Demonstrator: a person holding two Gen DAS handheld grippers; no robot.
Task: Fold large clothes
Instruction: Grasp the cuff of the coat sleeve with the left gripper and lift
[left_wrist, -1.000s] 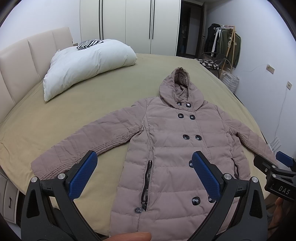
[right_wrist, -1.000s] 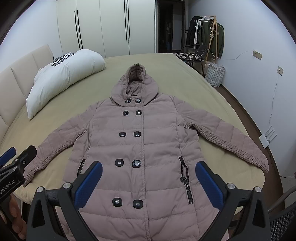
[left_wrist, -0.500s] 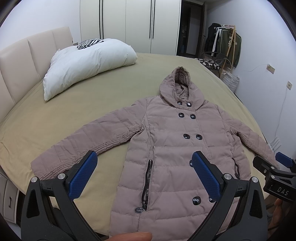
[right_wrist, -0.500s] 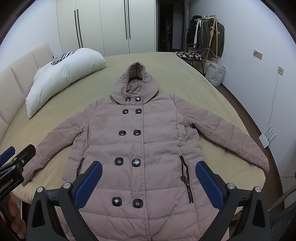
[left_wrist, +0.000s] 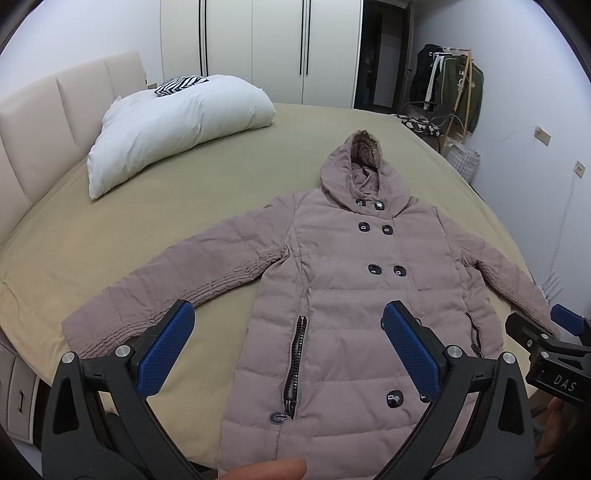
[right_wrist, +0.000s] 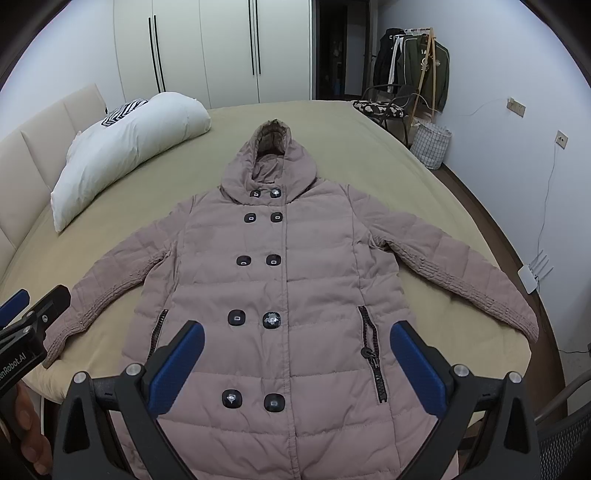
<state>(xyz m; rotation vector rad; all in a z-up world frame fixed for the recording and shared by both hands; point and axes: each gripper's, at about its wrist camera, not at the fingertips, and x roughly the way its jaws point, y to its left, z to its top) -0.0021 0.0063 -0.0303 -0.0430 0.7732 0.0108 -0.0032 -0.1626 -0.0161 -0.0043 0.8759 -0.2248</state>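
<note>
The coat (right_wrist: 284, 280) lies flat, front up and buttoned, on the bed (right_wrist: 369, 155), hood toward 12 o'clock, sleeves spread toward 8 and 4 o'clock. The left gripper (left_wrist: 288, 345) and right gripper (right_wrist: 295, 363) hover above the hem, jaws wide apart, holding nothing. A pillow (right_wrist: 125, 147) rests at 10 o'clock.

Olive-sheeted bed (right_wrist: 369, 147) bearing a spread-flat hooded mauve coat (right_wrist: 295, 280) and white pillow (right_wrist: 125, 155).
</note>
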